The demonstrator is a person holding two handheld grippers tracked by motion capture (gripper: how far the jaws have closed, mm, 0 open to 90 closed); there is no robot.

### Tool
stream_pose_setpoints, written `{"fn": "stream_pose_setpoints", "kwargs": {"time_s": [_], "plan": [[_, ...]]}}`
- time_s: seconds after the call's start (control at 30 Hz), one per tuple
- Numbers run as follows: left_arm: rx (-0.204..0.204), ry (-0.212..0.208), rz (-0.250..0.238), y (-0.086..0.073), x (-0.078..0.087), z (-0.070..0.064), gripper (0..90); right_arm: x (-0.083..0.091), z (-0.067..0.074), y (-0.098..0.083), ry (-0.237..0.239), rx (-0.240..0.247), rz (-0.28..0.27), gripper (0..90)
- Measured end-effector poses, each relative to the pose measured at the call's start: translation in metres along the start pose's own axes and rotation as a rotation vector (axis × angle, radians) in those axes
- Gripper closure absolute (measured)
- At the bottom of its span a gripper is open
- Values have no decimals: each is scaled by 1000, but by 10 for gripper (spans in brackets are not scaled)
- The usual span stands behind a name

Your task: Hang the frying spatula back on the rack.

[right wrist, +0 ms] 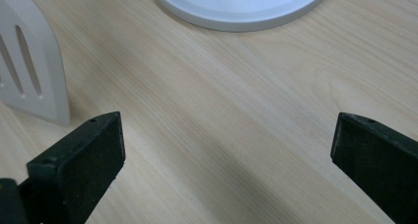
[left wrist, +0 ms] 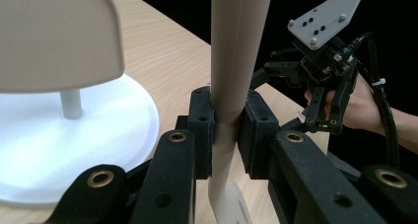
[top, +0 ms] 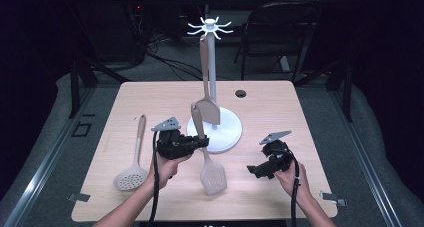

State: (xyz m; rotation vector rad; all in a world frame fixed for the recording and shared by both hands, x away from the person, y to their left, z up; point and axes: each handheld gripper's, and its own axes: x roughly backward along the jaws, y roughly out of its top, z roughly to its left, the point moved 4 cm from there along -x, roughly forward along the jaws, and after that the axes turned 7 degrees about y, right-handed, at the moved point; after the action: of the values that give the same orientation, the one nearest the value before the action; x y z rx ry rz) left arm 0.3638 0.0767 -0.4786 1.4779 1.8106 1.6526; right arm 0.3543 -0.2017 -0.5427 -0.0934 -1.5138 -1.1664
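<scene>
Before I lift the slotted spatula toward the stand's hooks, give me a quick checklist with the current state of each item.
1. Left hand-held gripper clamped on the slotted spatula handle: ok, both pads press the handle.
2. Right hand-held gripper clear of the spatula: ok, jaws wide open over bare table, nothing between them.
3. Spatula blade free of the table: cannot tell, the blade hangs low and contact is unclear.
4. Free hook on the stand: ok, several prongs are bare; the solid spatula hangs from one.
5. Skimmer out of the path: ok, it lies flat left of the left hand.
</scene>
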Motion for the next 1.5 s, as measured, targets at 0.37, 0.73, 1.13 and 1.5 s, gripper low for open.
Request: {"fn": "stream_pose_setpoints", "kwargs": {"time_s": [0.37,0.73,1.13,1.5], "plan": [[-46,-2,1,24,-11,-6,780,4,-3,0,-32,14,9,0],[-111,-10,12,51,-23,-10,780,1,-3,4,-38,31,17,0],[-154,7,18,79,-31,-11,781,4,-5,-6,-36,20,13,0],[-165,24,22,97,-28,-5,781,4,-1,-3,-27,36,23,0]]}}
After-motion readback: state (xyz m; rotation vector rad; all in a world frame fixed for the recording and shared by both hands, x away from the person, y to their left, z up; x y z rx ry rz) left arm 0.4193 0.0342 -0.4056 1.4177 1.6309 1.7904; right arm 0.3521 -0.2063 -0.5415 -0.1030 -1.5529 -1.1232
